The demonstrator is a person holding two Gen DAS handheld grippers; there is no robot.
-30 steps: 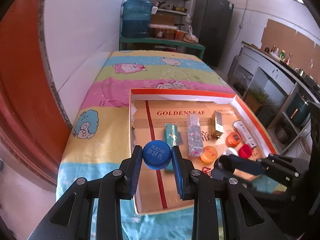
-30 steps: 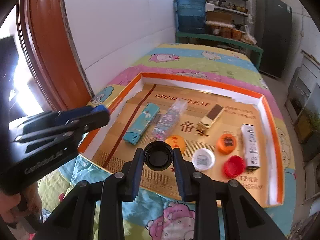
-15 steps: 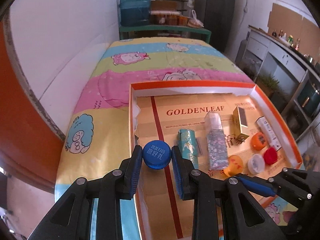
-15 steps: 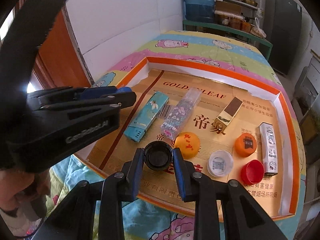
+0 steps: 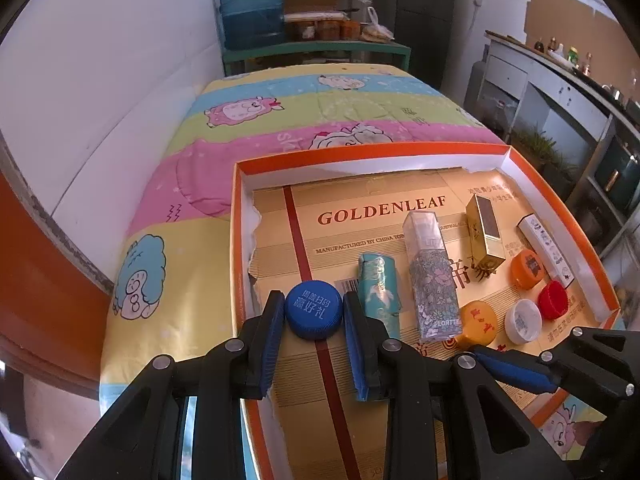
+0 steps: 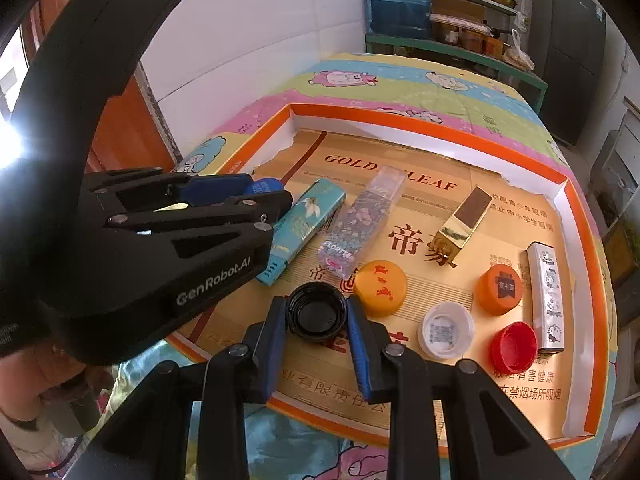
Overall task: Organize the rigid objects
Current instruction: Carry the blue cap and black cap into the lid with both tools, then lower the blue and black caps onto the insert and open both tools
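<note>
My left gripper (image 5: pixel 314 316) is shut on a blue bottle cap (image 5: pixel 314 309), held over the left part of the orange-rimmed cardboard tray (image 5: pixel 360 150). My right gripper (image 6: pixel 317 314) is shut on a black bottle cap (image 6: pixel 317 311), open side up, over the tray's (image 6: pixel 420 124) near edge. In the tray lie a teal box (image 5: pixel 378 292), a floral spray bottle (image 5: pixel 432 276), a gold box (image 5: pixel 484 236), a white patterned box (image 6: pixel 546 300), and yellow (image 6: pixel 380 288), orange (image 6: pixel 498 288), white (image 6: pixel 446 330) and red (image 6: pixel 514 346) caps.
The tray sits on a striped cartoon blanket (image 5: pixel 320 108) over a bed. A white wall and orange door frame (image 5: pixel 36 280) are to the left. A blue water jug (image 5: pixel 250 8) and shelf stand beyond the bed. The left gripper body (image 6: pixel 140 232) fills the right wrist view's left side.
Both grippers have moved forward over the tray, still holding their caps. The left gripper now sits closer beside the right one, near the teal box.
</note>
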